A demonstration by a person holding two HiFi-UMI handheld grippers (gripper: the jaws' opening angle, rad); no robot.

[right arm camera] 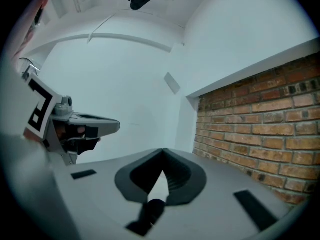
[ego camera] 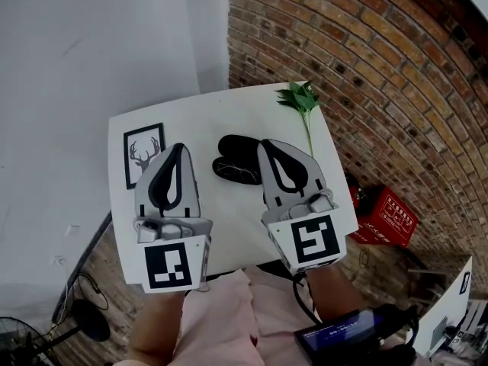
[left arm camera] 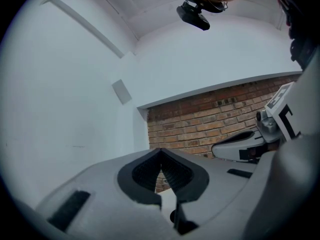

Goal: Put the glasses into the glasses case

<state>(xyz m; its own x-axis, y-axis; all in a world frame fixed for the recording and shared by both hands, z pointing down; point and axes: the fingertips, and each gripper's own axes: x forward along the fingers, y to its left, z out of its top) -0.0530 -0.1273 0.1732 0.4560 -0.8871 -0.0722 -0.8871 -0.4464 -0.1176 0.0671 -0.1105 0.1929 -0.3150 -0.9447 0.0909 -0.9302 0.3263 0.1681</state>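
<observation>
Looking down on the white table (ego camera: 229,109), we've got both tools held above its near half, and neither is on anything. The left gripper (ego camera: 178,148) has its jaws pinched tip to tip with nothing between them, and the right gripper (ego camera: 264,143) is the same, closed and empty. Beside the right one's tips in the head view lies the black glasses case (ego camera: 238,149), near the table's middle, apparently open as two dark lobes. In the nearer lobe we catch thin pale lines that look like the glasses (ego camera: 231,172), too small for us to say they're seated. We'd expect them to be light, thin-framed and easy to bend, with slick lenses, so we'd pinch the bridge or a folded arm, never the glass. The case looks like a stiff, light shell that may skate on that smooth top, so one claw should steady it. Only the head view shows table, case and glasses. The two gripper views look level at the brick wall (right arm camera: 260,134) and show the jaws meeting, each with the other tool alongside.
</observation>
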